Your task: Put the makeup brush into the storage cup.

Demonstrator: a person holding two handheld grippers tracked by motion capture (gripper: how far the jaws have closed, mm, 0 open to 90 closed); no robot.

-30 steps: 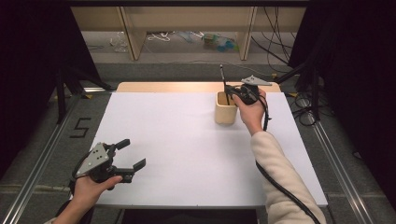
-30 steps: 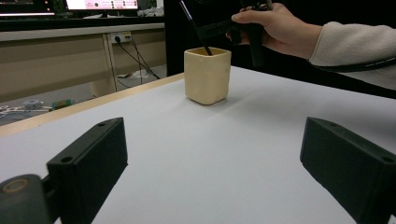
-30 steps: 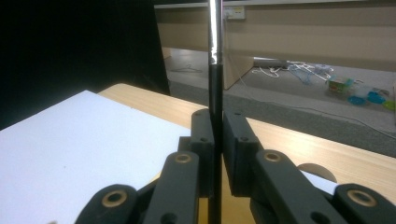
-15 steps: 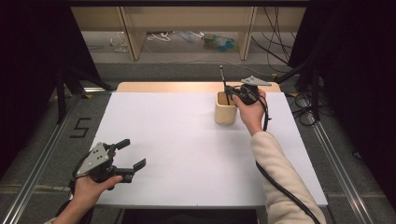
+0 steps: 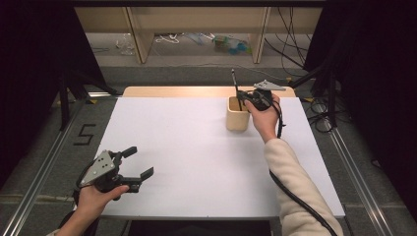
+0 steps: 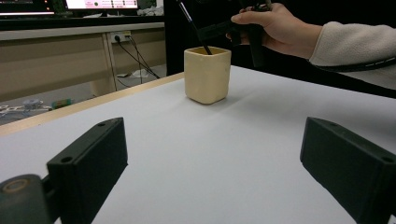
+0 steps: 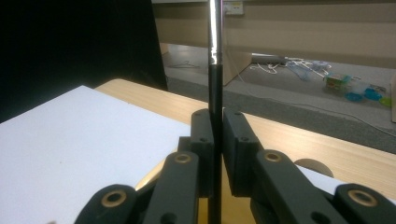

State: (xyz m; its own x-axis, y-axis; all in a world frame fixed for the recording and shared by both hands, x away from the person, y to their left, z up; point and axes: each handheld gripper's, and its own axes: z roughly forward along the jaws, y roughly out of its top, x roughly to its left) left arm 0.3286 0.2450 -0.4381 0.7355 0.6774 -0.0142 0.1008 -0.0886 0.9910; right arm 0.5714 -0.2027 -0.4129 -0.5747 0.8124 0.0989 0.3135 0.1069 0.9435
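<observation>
Right claw pinches a slim black stick above the cream cup at the worktop's one o'clock.

The white worktop (image 5: 196,147) is bare around the cup (image 5: 238,114), with a strip of pale wood along its far edge; beyond lie a floor with loose cables and clutter at twelve o'clock, and nothing stands between the two hands. The stick (image 5: 236,86) is thin and dark, with a shiny silvery upper part in the right gripper view, and leans slightly with its lower end inside the square, rounded cup. The right claw (image 5: 246,97) is clamped narrow on it, hand at the cup's three o'clock, sleeved forearm running back to five o'clock. The left claw (image 5: 137,162) rests at seven o'clock, gaping wide and holding nothing, pointed toward the cup.
</observation>
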